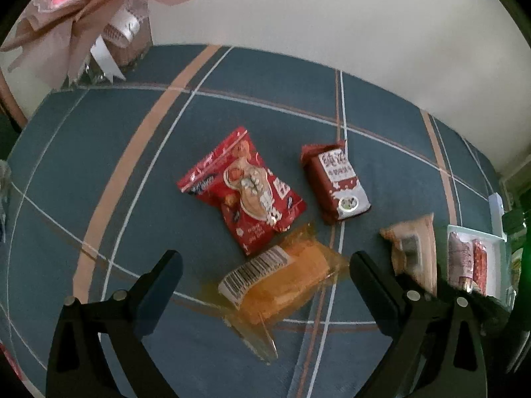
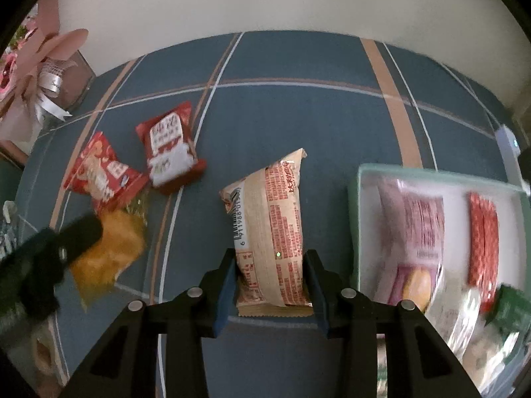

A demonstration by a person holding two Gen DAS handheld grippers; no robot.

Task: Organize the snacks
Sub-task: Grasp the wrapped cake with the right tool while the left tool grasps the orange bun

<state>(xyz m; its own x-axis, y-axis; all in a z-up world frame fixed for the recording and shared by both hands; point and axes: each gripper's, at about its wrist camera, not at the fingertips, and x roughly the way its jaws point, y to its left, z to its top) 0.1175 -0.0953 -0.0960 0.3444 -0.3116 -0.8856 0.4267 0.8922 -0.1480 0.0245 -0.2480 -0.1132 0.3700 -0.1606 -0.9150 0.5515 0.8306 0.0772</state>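
- The right gripper (image 2: pixel 270 293) is clamping the near end of the beige snack packet (image 2: pixel 270 229), its jaws pressing on both long sides; no earlier view is given, so only the hold itself can be told.
- The packet is lying lengthwise just left of the white tray (image 2: pixel 356 232), near end pinched, far end pointing away toward the wall.
- To do this step well, the packet is probably needing a clean lift before it is swung right, so its far end is clearing the tray's raised left rim rather than catching on it.
- Inside the tray, a pink-wrapped snack (image 2: pixel 421 222) and a red packet (image 2: pixel 483 235) are already filling the middle; open room appears to be lying along the tray's left strip and far edge.
- The left gripper (image 1: pixel 265 282), well left of the tray, is hovering with jaws wide apart over the orange packet (image 1: pixel 285 278), gripping nothing.
- Farther left of the tray, the red biscuit bag (image 1: pixel 245 192) and dark red packet (image 1: pixel 335 182) are waiting on the blue checked desk (image 1: pixel 132 132).
- Beyond them, the desk is running bare to the wall, giving free space.
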